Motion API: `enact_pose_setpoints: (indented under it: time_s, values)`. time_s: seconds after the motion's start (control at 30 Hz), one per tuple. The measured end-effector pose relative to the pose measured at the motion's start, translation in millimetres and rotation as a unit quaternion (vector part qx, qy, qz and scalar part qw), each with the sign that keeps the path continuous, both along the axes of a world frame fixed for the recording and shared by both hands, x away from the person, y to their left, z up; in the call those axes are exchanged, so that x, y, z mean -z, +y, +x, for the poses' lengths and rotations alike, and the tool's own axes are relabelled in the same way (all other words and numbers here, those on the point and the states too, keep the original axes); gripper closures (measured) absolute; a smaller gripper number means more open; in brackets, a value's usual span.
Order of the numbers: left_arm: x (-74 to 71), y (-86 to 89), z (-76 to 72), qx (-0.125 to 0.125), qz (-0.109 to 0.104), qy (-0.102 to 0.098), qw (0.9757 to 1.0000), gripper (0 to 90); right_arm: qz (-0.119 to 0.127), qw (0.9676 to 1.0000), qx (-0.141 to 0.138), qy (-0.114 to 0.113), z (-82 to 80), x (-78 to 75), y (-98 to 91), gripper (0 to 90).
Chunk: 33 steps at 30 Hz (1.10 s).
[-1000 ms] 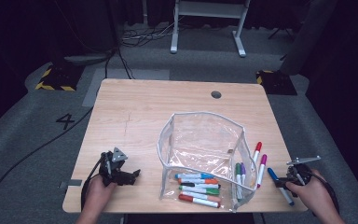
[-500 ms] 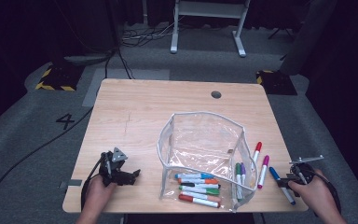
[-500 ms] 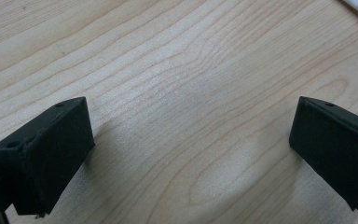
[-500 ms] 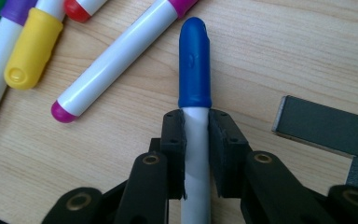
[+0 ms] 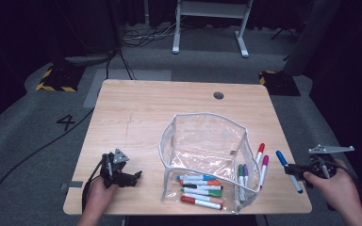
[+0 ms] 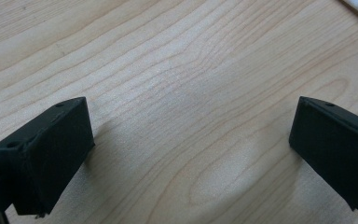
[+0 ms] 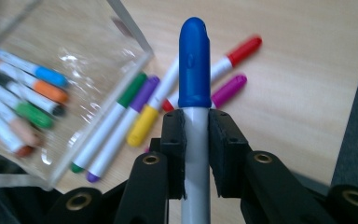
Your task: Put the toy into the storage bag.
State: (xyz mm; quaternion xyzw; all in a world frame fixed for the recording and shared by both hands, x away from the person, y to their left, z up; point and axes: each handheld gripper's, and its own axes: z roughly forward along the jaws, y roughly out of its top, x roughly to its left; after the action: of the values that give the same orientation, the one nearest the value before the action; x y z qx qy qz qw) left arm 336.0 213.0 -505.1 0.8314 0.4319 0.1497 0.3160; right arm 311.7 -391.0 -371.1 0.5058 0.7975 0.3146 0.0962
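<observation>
My right gripper (image 7: 196,135) was clamped on one blue-capped marker (image 7: 194,70), its white barrel pinched between the pads at the bottom centre of the right gripper view. In the high view that marker (image 5: 289,170) sat at the lower right, off the table (image 5: 136,117), its long axis slanting from the jaws up and left, cap end leading. My left gripper (image 5: 131,177) rested at the lower left of the table, its jaws spread wide over bare wood, holding nothing. Just past the held marker, in the right gripper view, lay five loose markers: green (image 7: 133,88), purple (image 7: 147,88), yellow (image 7: 142,128), red (image 7: 244,49) and magenta (image 7: 229,89). Left of them stood one clear pouch (image 5: 202,136), open at the top. Inside it I counted about five markers, lying crosswise near its lower edge.
</observation>
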Motion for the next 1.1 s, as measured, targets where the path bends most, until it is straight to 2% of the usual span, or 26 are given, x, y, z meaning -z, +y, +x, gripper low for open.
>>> enact_pose_setpoints:
  time_s: [0.13, 0.27, 0.43, 0.53, 0.63, 0.77, 0.97, 1.0, 1.07, 1.1]
  values:
    - [0.0, 0.0, 0.0, 0.0, 0.0, 0.0, 1.0, 0.0, 0.014, 0.9993, -0.025, -0.024, -1.4, -32.9, 12.6, 77.1]
    - [0.0, 0.0, 0.0, 0.0, 0.0, 0.0, 1.0, 0.0, 0.015, 0.9975, -0.057, -0.038, -2.2, -60.6, 29.1, 77.1]
    - [0.0, 0.0, 0.0, 0.0, 0.0, 0.0, 1.0, 0.0, 0.014, 0.9934, -0.101, -0.052, -1.0, -91.3, 54.2, 77.1]
    - [0.0, 0.0, 0.0, 0.0, 0.0, 0.0, 1.0, 0.0, 0.013, 0.9894, -0.134, -0.055, 1.6, -106.5, 72.1, 77.0]
    - [0.0, 0.0, 0.0, 0.0, 0.0, 0.0, 1.0, 0.0, 0.01, 0.9844, -0.167, -0.054, 5.7, -117.5, 94.5, 77.1]
    - [0.0, -0.1, -0.1, 0.0, -0.001, 0.001, 1.0, 0.0, -0.001, 0.9767, -0.21, -0.044, 11.1, -123.1, 125.9, 77.0]
    - [0.0, 0.0, 0.0, 0.0, 0.0, 0.0, 1.0, 0.0, -0.022, 0.9641, -0.264, -0.023, 20.1, -120.1, 170.5, 77.1]
    - [0.0, 0.0, 0.0, 0.001, 0.0, 0.0, 1.0, 0.0, -0.025, 0.961, -0.275, -0.018, 22.2, -118.5, 179.0, 77.0]
    - [0.0, 0.0, -0.1, 0.0, 0.0, 0.0, 1.0, 0.0, -0.032, 0.957, -0.288, -0.012, 25.4, -115.7, 189.9, 77.1]
    - [-0.1, 0.2, 0.1, 0.002, 0.001, 0.0, 1.0, 0.0, -0.032, 0.9537, -0.299, -0.006, 27.5, -113.0, 197.3, 77.1]
